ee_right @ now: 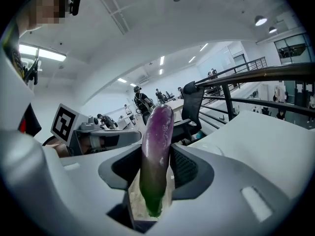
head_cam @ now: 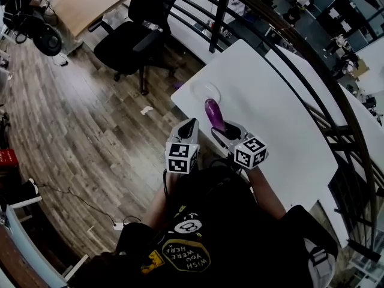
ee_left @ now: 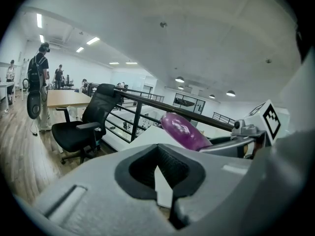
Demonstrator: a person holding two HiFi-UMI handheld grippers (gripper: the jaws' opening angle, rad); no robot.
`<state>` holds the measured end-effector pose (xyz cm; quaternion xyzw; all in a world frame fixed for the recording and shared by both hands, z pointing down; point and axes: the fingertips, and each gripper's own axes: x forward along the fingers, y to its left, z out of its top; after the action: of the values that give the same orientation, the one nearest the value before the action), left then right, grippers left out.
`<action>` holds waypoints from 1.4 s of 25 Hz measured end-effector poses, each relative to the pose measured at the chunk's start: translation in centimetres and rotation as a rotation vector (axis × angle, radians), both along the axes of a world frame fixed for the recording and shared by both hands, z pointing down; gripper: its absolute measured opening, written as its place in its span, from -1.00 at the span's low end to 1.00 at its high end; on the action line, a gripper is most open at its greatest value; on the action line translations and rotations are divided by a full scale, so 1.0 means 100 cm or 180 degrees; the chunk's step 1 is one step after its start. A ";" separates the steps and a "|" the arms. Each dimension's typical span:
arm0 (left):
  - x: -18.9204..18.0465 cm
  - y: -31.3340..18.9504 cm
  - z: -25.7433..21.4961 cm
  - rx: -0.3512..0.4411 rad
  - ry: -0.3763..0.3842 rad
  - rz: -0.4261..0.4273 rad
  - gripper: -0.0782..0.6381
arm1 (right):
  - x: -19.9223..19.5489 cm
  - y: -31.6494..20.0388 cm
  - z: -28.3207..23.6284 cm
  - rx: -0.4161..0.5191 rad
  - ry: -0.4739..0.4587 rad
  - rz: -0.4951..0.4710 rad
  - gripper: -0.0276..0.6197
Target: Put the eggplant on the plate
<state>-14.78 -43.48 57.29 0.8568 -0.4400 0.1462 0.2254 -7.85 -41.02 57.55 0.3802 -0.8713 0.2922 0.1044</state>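
Note:
My right gripper (head_cam: 219,129) is shut on a purple eggplant (head_cam: 213,113) and holds it over the near left corner of the white table (head_cam: 270,101). In the right gripper view the eggplant (ee_right: 156,146) stands lengthwise between the pads, its green stem end toward the camera. A clear round plate (head_cam: 205,90) lies on the table just beyond the eggplant's tip. My left gripper (head_cam: 188,126) hangs beside the right one, off the table's edge, shut and empty (ee_left: 160,170). The left gripper view shows the eggplant (ee_left: 183,131) at its right, above the table corner.
A black office chair (head_cam: 138,35) stands on the wooden floor beyond the table's left side. A dark metal railing (head_cam: 300,59) runs along the table's far side. Other desks and people are farther off in the room.

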 end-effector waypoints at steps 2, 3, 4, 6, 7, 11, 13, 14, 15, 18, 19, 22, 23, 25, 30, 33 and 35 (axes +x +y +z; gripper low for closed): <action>-0.005 -0.010 0.012 -0.0087 0.0017 0.0009 -0.77 | -0.003 -0.012 0.007 -0.0013 0.0099 0.0001 -0.36; -0.007 -0.016 0.017 -0.0122 0.0019 0.0002 -0.77 | -0.004 -0.017 0.012 -0.0021 0.0162 -0.0018 -0.36; -0.008 -0.020 0.022 -0.0147 0.0026 -0.0008 -0.77 | -0.004 -0.021 0.017 -0.0038 0.0220 -0.0046 -0.36; -0.007 -0.027 0.029 -0.0165 0.0059 -0.0017 -0.77 | -0.004 -0.028 0.030 -0.0082 0.0315 -0.0123 -0.36; -0.007 -0.031 0.033 -0.0171 0.0072 -0.0017 -0.77 | -0.004 -0.034 0.037 -0.0093 0.0367 -0.0172 -0.36; -0.006 -0.053 0.049 -0.0223 0.0036 -0.0010 -0.77 | -0.001 -0.065 0.067 -0.0029 0.0734 -0.0479 -0.36; -0.006 -0.061 0.055 -0.0245 -0.0038 -0.0031 -0.77 | 0.003 -0.082 0.086 0.0024 0.0970 -0.0651 -0.36; -0.006 -0.064 0.057 -0.0252 -0.0070 -0.0051 -0.77 | 0.006 -0.092 0.095 0.0048 0.1092 -0.0728 -0.36; -0.006 -0.066 0.059 -0.0262 -0.0086 -0.0075 -0.77 | 0.007 -0.101 0.105 0.0074 0.1213 -0.0805 -0.36; -0.008 -0.068 0.063 -0.0316 -0.0094 -0.0150 -0.77 | 0.008 -0.128 0.135 0.0143 0.1525 -0.1039 -0.36; -0.010 -0.068 0.064 -0.0338 -0.0103 -0.0176 -0.77 | 0.008 -0.137 0.146 0.0147 0.1608 -0.1106 -0.36; -0.020 -0.067 0.069 -0.0414 -0.0142 -0.0289 -0.77 | 0.009 -0.156 0.184 0.0049 0.1846 -0.1295 -0.36; -0.024 -0.067 0.070 -0.0433 -0.0156 -0.0331 -0.77 | 0.010 -0.160 0.196 0.0011 0.1910 -0.1343 -0.36; -0.031 -0.065 0.071 -0.0459 -0.0178 -0.0408 -0.77 | 0.011 -0.168 0.214 -0.0051 0.2025 -0.1404 -0.36; -0.048 -0.058 0.076 -0.0524 -0.0195 -0.0548 -0.77 | 0.014 -0.182 0.248 -0.0141 0.2415 -0.1455 -0.36; -0.059 -0.055 0.081 -0.0575 -0.0266 -0.0619 -0.77 | 0.013 -0.184 0.260 -0.0184 0.2515 -0.1421 -0.35; -0.063 -0.055 0.082 -0.0589 -0.0286 -0.0628 -0.77 | 0.013 -0.183 0.260 -0.0228 0.2511 -0.1350 -0.29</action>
<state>-21.04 -48.98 65.52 0.7776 -0.5164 0.2015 0.2968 -6.54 -59.34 83.59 0.2716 -0.8129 0.1270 0.4993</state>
